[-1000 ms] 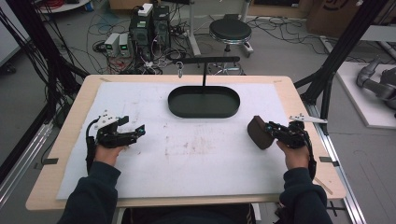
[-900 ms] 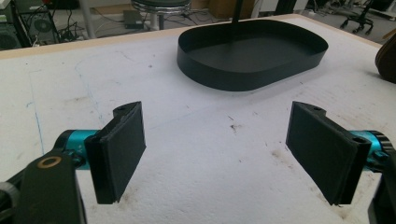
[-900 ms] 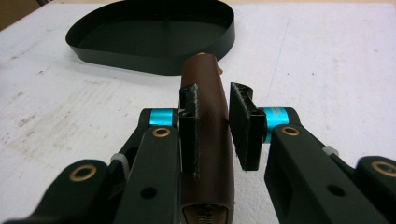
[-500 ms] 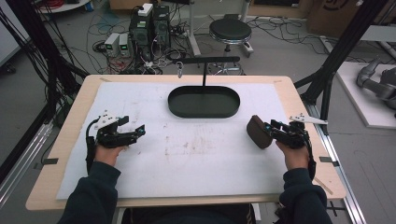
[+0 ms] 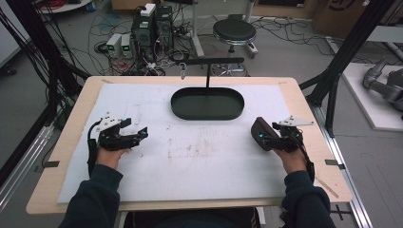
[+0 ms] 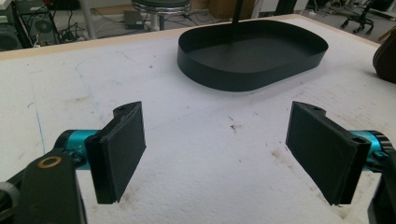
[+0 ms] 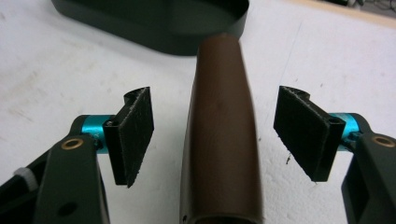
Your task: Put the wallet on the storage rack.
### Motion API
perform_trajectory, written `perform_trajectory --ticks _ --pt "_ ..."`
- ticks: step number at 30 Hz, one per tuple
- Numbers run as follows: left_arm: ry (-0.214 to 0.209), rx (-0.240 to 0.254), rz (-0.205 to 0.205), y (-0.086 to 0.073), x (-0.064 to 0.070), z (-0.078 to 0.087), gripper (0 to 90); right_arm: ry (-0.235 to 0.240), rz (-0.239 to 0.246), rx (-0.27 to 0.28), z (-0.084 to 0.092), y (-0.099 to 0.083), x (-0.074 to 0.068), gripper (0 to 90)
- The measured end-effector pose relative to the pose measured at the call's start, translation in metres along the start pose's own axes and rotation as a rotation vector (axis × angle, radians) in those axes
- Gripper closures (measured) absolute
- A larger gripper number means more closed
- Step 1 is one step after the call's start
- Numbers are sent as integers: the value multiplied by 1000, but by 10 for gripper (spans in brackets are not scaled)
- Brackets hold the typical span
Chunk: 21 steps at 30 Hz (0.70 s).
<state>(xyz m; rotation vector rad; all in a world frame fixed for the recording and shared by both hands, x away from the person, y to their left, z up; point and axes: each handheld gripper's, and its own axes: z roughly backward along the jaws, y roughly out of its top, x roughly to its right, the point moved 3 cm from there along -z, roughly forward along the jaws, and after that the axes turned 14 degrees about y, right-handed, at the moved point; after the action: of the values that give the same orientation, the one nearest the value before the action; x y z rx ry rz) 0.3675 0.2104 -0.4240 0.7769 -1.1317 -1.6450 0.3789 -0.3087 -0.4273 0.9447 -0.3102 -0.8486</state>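
The right tool (image 7: 212,135) has just been opening, and its pads now stand clear on either side of the brown case (image 7: 222,140) on the bench (image 5: 199,156), near the black tray (image 5: 207,103). The case looks released; next comes backing away. The left tool (image 6: 233,154) waits wide and empty.

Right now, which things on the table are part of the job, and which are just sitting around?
Part of the job:
- brown case, between the right gripper fingers, which have just been opening off it
- black oval tray with its hanger post

Just sitting around:
- left gripper, open over bare white mat
- stool and computers behind the table
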Motion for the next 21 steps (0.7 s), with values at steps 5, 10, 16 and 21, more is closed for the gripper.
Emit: perform_trajectory --ticks 5,10,16,21 --pt "-3 10 -2 1 0 1 197 15 -28 -61 -13 -7 4 362" --pt "-5 18 -8 1 0 1 197 50 -28 -79 -12 -6 4 630" --pt "-3 22 -8 1 -1 2 197 97 16 -68 -13 13 -7 653" --pt "-2 25 -11 1 -2 2 197 138 62 -40 -22 40 -14 652"
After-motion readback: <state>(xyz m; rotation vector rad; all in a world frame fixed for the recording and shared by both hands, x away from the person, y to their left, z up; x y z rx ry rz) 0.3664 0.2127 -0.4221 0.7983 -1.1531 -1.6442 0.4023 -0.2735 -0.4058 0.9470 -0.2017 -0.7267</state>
